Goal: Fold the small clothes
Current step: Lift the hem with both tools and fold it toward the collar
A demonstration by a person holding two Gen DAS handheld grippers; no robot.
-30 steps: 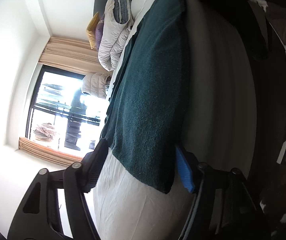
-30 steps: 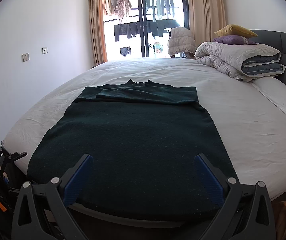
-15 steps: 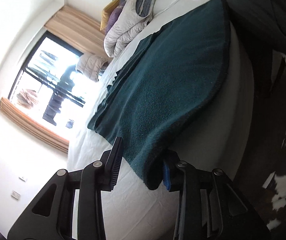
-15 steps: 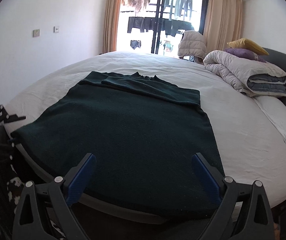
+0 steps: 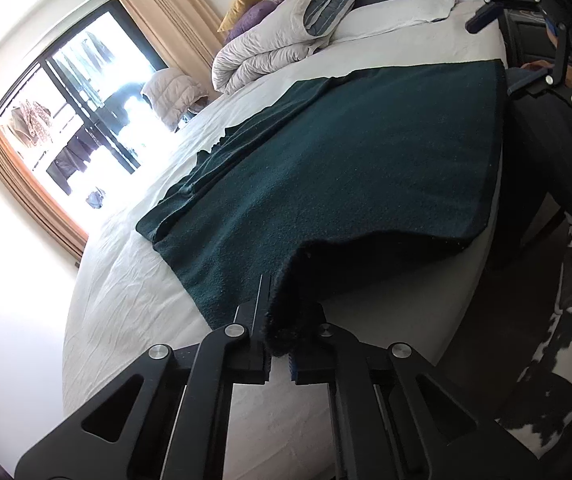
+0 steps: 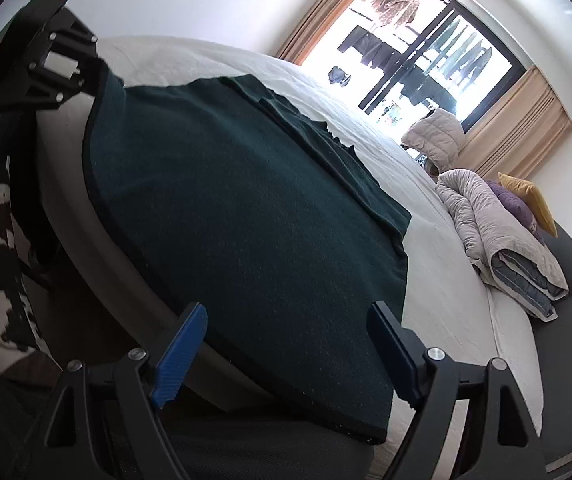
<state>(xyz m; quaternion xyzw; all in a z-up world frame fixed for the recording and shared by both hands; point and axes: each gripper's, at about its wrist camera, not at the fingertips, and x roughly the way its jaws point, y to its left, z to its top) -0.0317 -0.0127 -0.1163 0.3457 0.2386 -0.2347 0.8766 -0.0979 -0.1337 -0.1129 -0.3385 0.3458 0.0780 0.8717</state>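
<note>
A dark green knitted garment lies spread flat on the white bed, its top part folded over at the far end. My left gripper is shut on the garment's near corner and holds it raised off the sheet. In the right wrist view the same garment fills the middle, and the left gripper shows at its far corner. My right gripper is closing, its blue pads on either side of the near hem at the other corner, not pressing on it. The right gripper also shows at top right.
A folded grey duvet with yellow and purple pillows lies by the dark headboard. A puffy jacket sits near the window, where clothes hang. A black-and-white patched surface lies beside the bed's edge.
The left gripper closed on the garment's corner and lifted it while rolling upright. The right gripper rolled, dropped toward the near hem, and its fingers narrowed.
</note>
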